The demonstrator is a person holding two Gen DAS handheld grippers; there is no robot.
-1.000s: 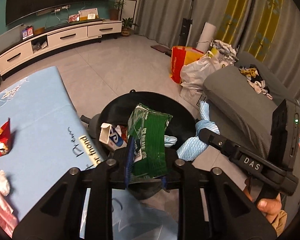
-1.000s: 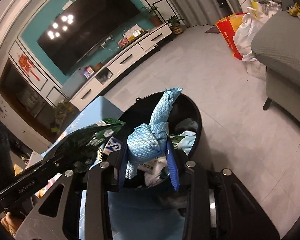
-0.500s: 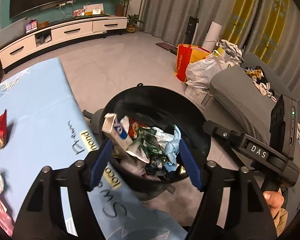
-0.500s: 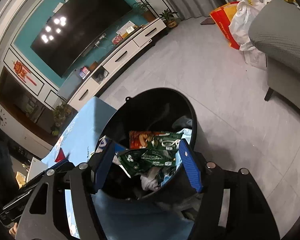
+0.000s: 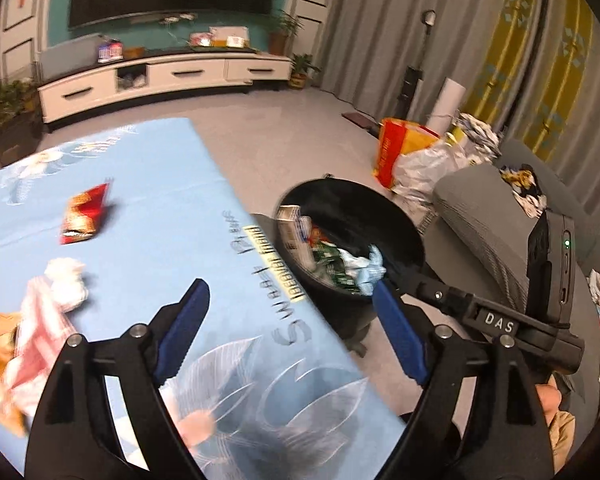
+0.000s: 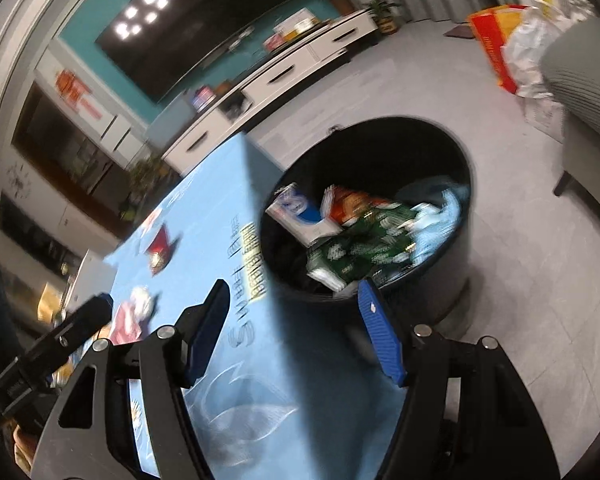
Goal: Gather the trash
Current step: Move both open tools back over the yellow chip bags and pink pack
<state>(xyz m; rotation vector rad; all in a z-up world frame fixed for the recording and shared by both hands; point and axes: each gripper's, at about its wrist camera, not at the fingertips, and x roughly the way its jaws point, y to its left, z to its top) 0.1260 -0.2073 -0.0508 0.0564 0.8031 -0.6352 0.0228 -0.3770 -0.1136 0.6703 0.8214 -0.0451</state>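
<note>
A black bin (image 5: 396, 232) (image 6: 452, 160) stands on the floor beside the blue table (image 5: 148, 240) (image 6: 236, 360). It holds a green wrapper (image 6: 364, 248), a white carton (image 6: 300, 216) and a blue cloth (image 5: 370, 270). On the table lie a red wrapper (image 5: 85, 212) (image 6: 160, 250), a white crumpled tissue (image 5: 66, 280) and a pink-white wrapper (image 5: 40, 328). My left gripper (image 5: 288, 332) is open and empty over the table edge. My right gripper (image 6: 292, 328) is open and empty, near the bin.
A grey sofa (image 5: 492, 216) stands right of the bin. Red and white bags (image 5: 412, 156) sit on the floor behind it. A white TV cabinet (image 5: 164, 76) runs along the far wall.
Both grippers opened and dropped the green wrapper and the blue cloth into the bin. Both have since swung left toward the table.
</note>
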